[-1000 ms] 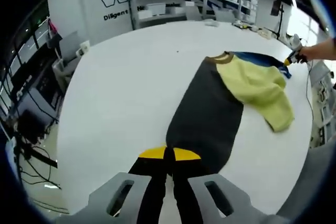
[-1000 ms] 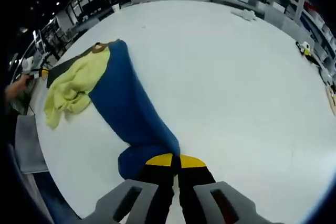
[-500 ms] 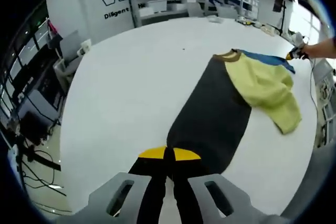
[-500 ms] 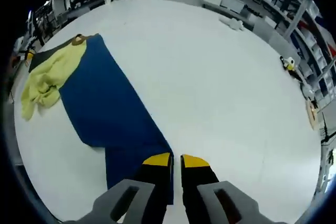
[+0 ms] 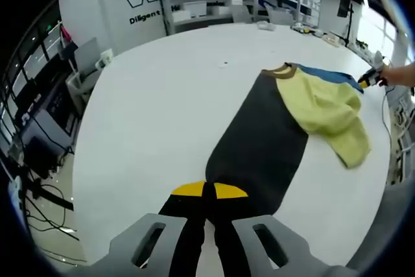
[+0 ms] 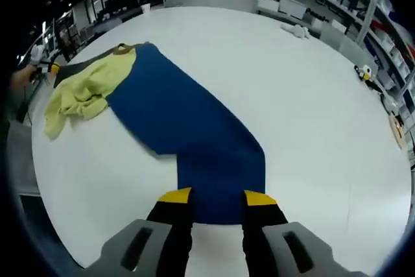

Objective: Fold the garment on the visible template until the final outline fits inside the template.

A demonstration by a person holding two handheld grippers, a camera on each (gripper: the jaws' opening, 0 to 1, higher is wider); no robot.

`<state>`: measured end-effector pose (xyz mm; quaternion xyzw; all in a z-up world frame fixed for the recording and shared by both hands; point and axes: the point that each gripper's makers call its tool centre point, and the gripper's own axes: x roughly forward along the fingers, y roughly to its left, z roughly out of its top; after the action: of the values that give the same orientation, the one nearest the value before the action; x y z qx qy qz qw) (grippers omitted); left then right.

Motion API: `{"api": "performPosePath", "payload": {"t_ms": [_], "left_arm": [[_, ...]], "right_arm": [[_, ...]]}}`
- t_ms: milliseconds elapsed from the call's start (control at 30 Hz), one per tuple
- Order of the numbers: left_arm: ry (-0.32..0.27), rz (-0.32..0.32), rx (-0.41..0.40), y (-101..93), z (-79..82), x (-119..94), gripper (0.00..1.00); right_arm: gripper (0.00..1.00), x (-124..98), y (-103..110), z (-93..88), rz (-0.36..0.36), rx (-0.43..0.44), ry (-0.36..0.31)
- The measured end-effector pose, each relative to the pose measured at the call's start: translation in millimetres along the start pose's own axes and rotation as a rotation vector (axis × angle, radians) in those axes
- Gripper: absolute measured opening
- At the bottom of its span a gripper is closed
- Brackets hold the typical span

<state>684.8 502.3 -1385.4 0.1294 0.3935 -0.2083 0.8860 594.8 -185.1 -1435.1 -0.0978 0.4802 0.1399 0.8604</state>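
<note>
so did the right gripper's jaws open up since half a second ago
Yes. The right gripper had its jaws nearly together on the blue fabric; now they stand wide apart, with the cloth lying flat on the white table between them.

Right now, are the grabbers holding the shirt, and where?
The left gripper is pinching the garment's dark hem edge. The right gripper has open fingers over the blue end and holds nothing.

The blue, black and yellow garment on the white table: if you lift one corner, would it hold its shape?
Probably not. The blue, black and yellow garment lies flat, and its yellow sleeve is bunched, so it likely droops. It looks light and would likely slide easily on the smooth white table.
</note>
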Motion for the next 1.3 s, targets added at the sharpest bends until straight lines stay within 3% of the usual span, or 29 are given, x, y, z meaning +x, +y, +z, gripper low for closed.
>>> {"api": "performPosePath", "payload": {"t_ms": [233,367,467,633,700,833,933,1033,1100,1167,1200,1300], "left_arm": [[0.001,-0.005,0.0,-3.1,0.1,0,0.02],[0.004,-0.005,-0.002,-2.3,-1.4,0,0.02],[0.008,-0.003,-0.002,-1.5,-2.4,0,0.02],[0.02,0.005,0.003,3.0,-3.8,2,0.02],[0.026,0.008,0.006,5.1,-4.4,3,0.02],[0.036,0.016,0.007,10.4,-4.6,4,0.02],[0.042,0.019,0.003,12.7,-4.3,4,0.02],[0.04,0.019,0.0,12.9,-3.2,5,0.02],[0.041,0.019,0.001,11.9,-3.2,5,0.02],[0.04,0.019,0.0,12.0,-3.3,6,0.02],[0.04,0.019,0.0,11.7,-3.0,5,0.02],[0.04,0.019,0.001,11.8,-3.2,5,0.02]], "right_arm": [[0.19,4,-2,-3.2,0.011,0.008,0.01],[0.0,2,-19,-8.3,-0.015,-0.065,0.041],[0.0,3,-31,-8.9,-0.02,-0.068,0.053],[0.0,0,-59,-13.1,-0.063,-0.142,0.106],[0.0,1,-64,-12.8,-0.057,-0.135,0.119],[0.0,0,-71,-14.3,-0.055,-0.198,0.153],[0.0,0,-70,-15.7,-0.022,-0.151,0.162],[0.1,-5,-69,-20.6,0.005,-0.151,0.187],[0.15,-9,-61,-29.7,0.066,-0.111,0.216],[0.21,-13,-69,-33.1,0.042,-0.123,0.224],[0.22,-14,-69,-35.0,0.048,-0.084,0.228],[0.22,-17,-70,-35.8,0.058,-0.057,0.236]]}}
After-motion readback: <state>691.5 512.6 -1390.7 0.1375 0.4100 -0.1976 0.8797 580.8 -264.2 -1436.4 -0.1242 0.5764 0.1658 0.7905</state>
